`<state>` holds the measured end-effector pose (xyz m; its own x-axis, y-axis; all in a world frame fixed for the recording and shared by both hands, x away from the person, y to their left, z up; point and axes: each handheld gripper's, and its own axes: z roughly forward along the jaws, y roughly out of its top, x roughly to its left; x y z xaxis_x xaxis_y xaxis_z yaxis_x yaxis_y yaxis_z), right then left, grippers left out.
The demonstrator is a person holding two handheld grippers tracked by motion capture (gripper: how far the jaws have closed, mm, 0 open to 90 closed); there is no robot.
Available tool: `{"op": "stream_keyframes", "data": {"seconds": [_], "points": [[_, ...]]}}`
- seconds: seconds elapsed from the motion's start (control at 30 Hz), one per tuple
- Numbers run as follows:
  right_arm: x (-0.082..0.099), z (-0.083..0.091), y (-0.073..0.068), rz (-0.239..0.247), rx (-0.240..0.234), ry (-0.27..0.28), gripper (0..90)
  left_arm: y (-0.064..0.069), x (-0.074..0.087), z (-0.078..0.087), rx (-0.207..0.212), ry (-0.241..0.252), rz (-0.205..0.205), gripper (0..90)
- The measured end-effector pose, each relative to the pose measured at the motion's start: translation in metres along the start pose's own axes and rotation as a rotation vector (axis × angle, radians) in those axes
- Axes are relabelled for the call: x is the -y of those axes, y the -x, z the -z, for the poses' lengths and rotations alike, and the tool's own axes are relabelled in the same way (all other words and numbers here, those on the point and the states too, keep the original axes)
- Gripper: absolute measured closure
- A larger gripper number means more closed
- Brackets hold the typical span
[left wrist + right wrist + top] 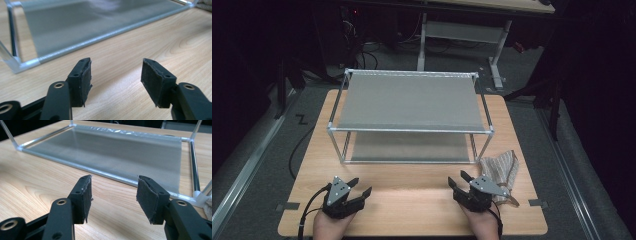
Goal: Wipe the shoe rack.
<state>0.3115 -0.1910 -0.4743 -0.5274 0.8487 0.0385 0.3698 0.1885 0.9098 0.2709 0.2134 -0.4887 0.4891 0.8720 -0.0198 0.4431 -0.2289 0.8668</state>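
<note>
No text, label, brand or number can be read anywhere in these views. The one sign-like mark is a dark zigzag resembling a "Z" on the grey floor (302, 119), at about nine o'clock from the counter (412, 200); its meaning cannot be told.
</note>
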Motion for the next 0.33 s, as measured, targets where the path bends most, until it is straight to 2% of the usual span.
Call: {"op": "stream_keyframes", "data": {"seconds": [0.07,0.17,0.33], "points": [[0.0005,-0.0003,-0.0018,0.021,0.006,-0.005,45.8,-0.0011,0.0002,0.0,0.002,0.002,0.003,40.6],[0.0011,0.0004,-0.0004,0.016,0.011,-0.011,45.7,-0.0014,-0.0005,0.0006,0.015,0.011,0.011,40.6],[0.0015,0.0014,0.001,0.016,0.019,-0.009,45.2,0.0021,-0.0029,0.0,0.029,0.014,-0.003,40.2]]}}
